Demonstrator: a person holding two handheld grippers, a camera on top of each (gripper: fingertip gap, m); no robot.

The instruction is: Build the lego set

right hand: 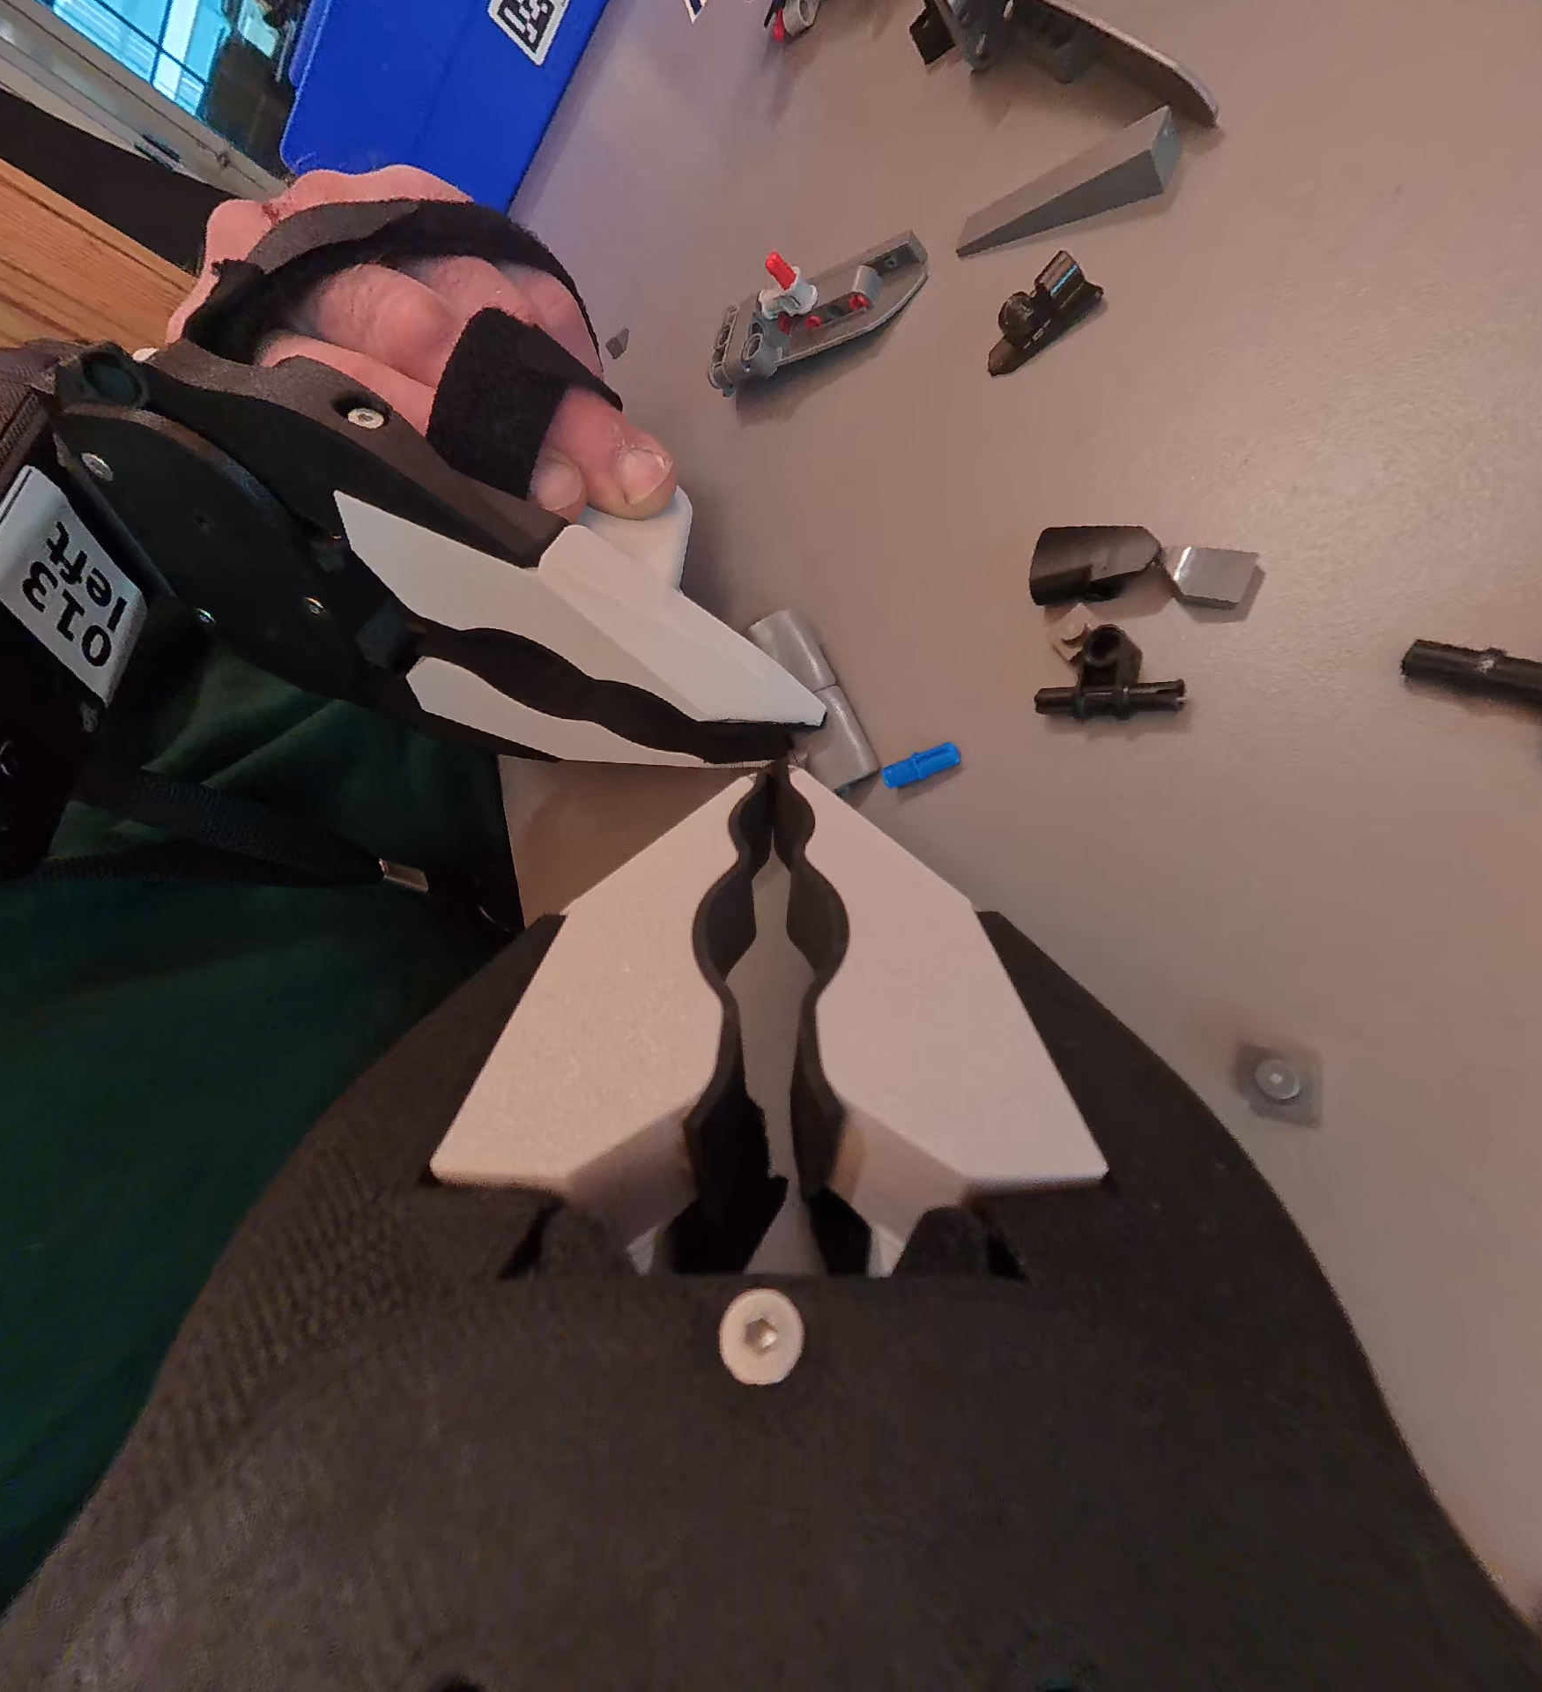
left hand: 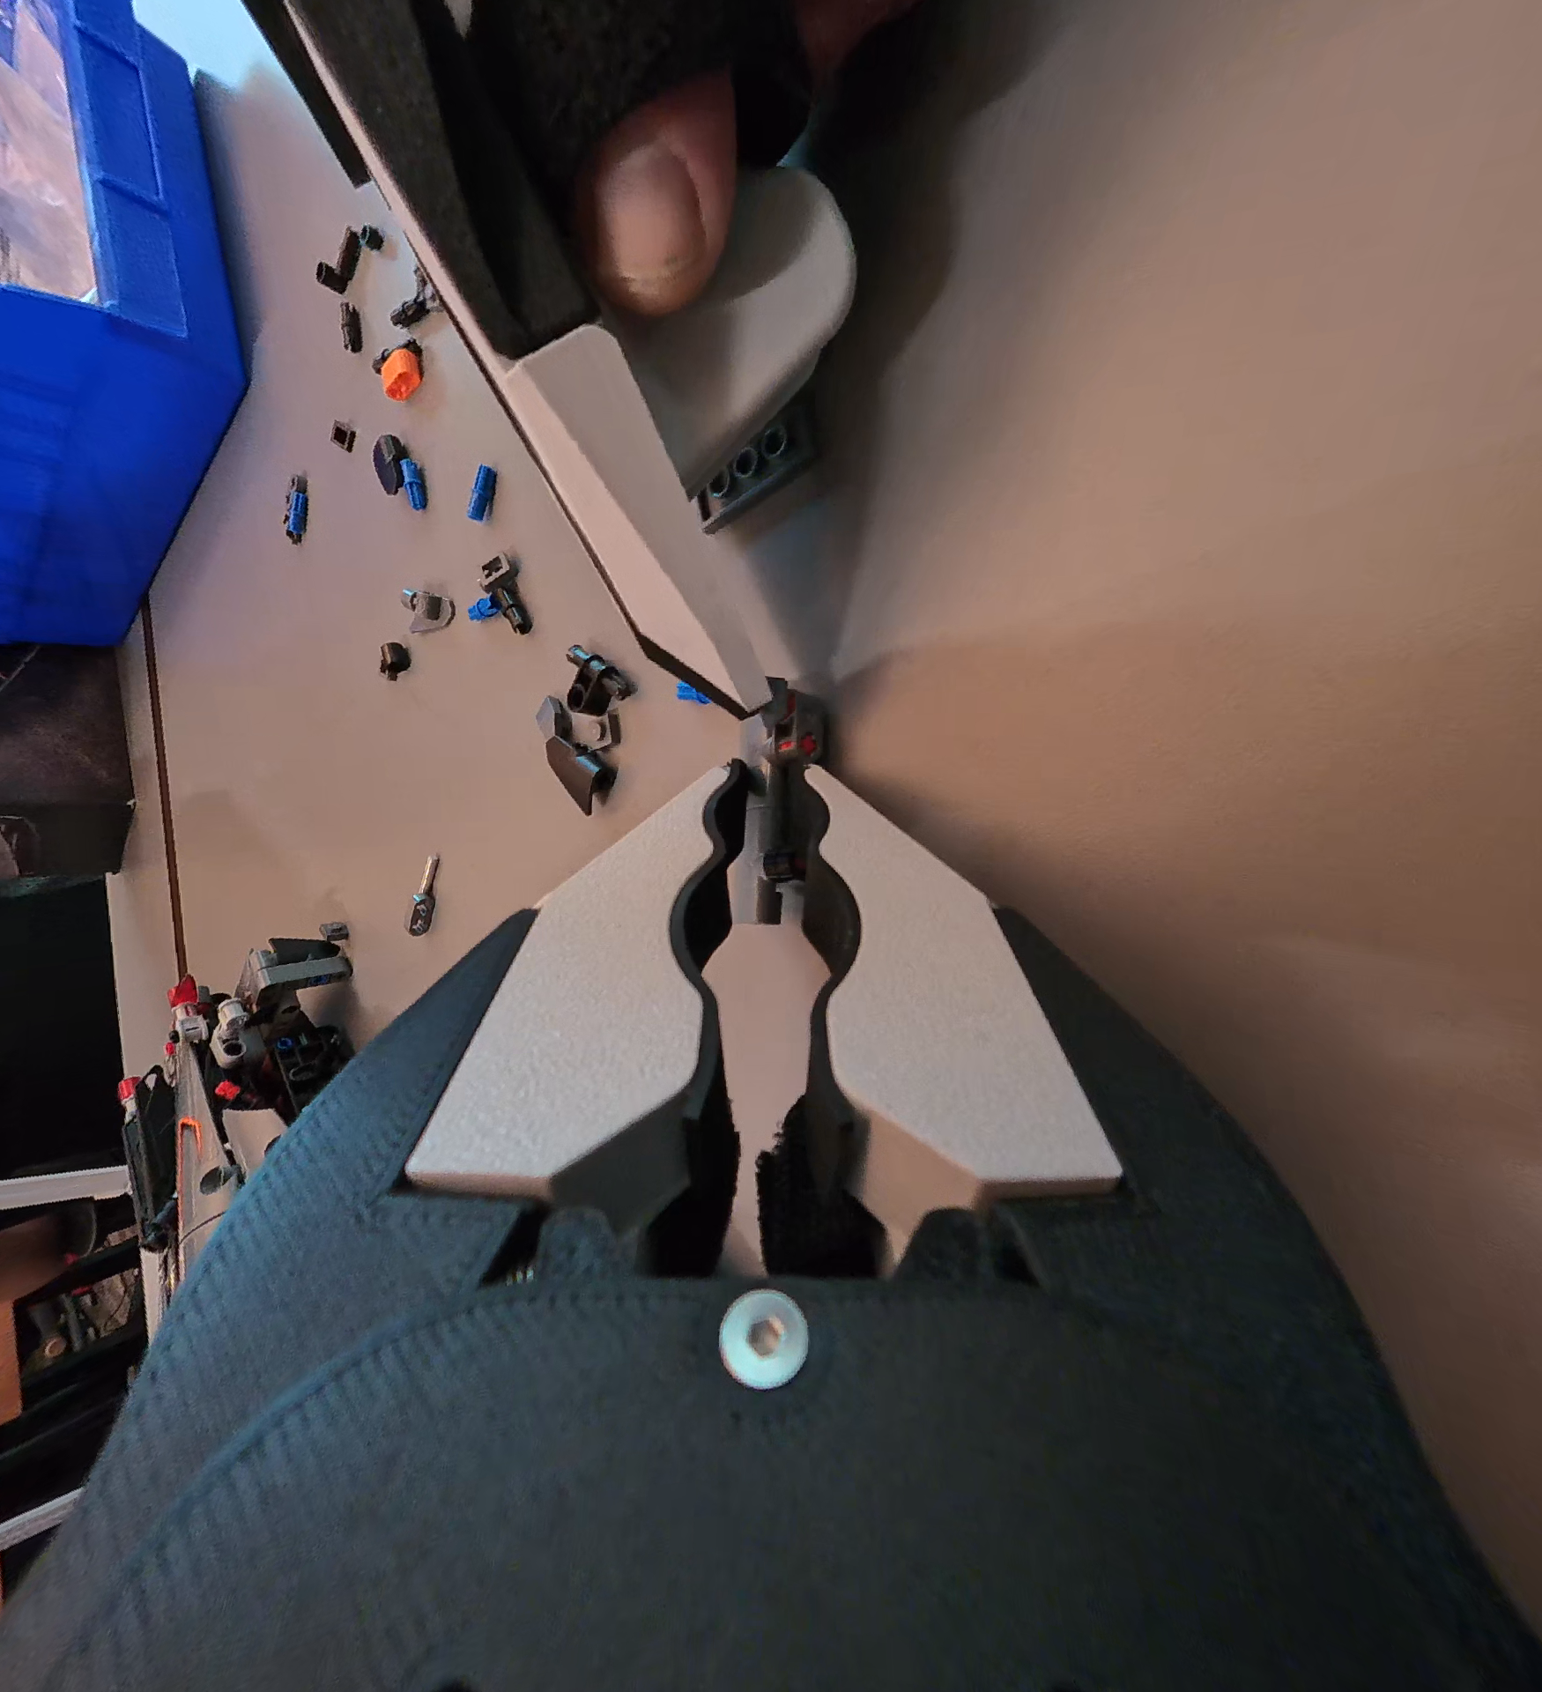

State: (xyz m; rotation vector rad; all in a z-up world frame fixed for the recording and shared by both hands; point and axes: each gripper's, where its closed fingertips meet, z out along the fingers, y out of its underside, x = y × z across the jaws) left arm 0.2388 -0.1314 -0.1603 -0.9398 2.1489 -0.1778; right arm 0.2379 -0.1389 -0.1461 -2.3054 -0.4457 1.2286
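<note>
left gripper (left hand: 769, 778) clamps small grey studded assembly (left hand: 772, 851); right gripper (right hand: 772, 778) tips pinched on its end.

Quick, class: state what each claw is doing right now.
Left claw: closed on the small grey lego assembly.
Right claw: closed, tips at the same assembly; any hold on it cannot be told.

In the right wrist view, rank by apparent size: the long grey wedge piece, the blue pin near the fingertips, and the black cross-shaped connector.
1. Long grey wedge piece, largest.
2. Black cross-shaped connector.
3. Blue pin, smallest.
The wedge lies farther from the camera yet looks biggest, so the order seems safe.
</note>
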